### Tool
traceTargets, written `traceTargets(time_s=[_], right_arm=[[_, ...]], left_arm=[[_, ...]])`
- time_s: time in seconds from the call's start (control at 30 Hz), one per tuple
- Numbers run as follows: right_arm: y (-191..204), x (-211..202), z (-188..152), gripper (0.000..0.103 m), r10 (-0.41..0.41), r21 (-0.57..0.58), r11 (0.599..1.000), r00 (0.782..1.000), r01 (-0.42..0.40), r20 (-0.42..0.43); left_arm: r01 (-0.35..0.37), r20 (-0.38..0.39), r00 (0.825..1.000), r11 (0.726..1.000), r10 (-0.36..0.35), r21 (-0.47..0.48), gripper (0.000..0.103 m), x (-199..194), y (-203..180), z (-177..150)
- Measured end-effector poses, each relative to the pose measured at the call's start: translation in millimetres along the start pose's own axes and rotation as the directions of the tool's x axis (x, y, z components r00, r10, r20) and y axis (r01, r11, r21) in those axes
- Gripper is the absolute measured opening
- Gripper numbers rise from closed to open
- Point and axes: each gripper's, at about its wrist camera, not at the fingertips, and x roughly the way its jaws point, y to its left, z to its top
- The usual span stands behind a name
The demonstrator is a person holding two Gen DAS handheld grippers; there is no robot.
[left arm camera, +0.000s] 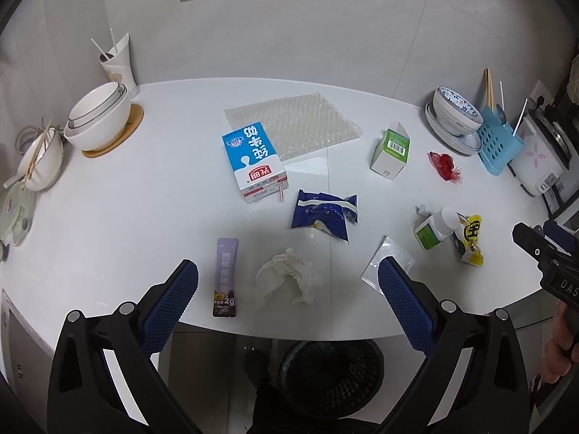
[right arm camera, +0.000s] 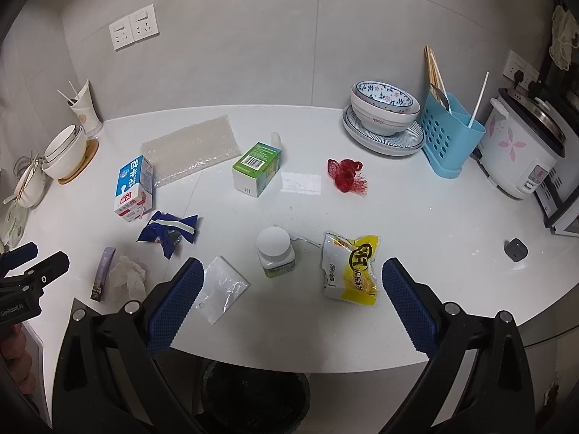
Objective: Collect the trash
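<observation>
white counter: purple sachet lies lengthwise, pointing toward wall.

The trash bin is sitting under the counter, its far rim hiding behind the edge. The rice cooker is getting cropped on the right. Print on the purple sachet is looking too tiny to read.

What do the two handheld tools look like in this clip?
Both match: the left tool and right tool have matte black angular arms with round silver pivot bolts and blue diamond-textured finger pads. White lettering marks each body. A bare hand grips the right one.
</observation>
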Motion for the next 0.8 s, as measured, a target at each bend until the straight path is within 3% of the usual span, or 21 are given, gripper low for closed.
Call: traceTargets(time_s=[0.8], right_arm=[[3.4,-1.0,-3.0,0.095,-0.001,-0.002,1.0,1.0,0.001,-0.004]], left_arm=[[0.013,-0.011,1.0,1.0,-0.013,-0.006,0.097,0.1,4.2,-1.1]])
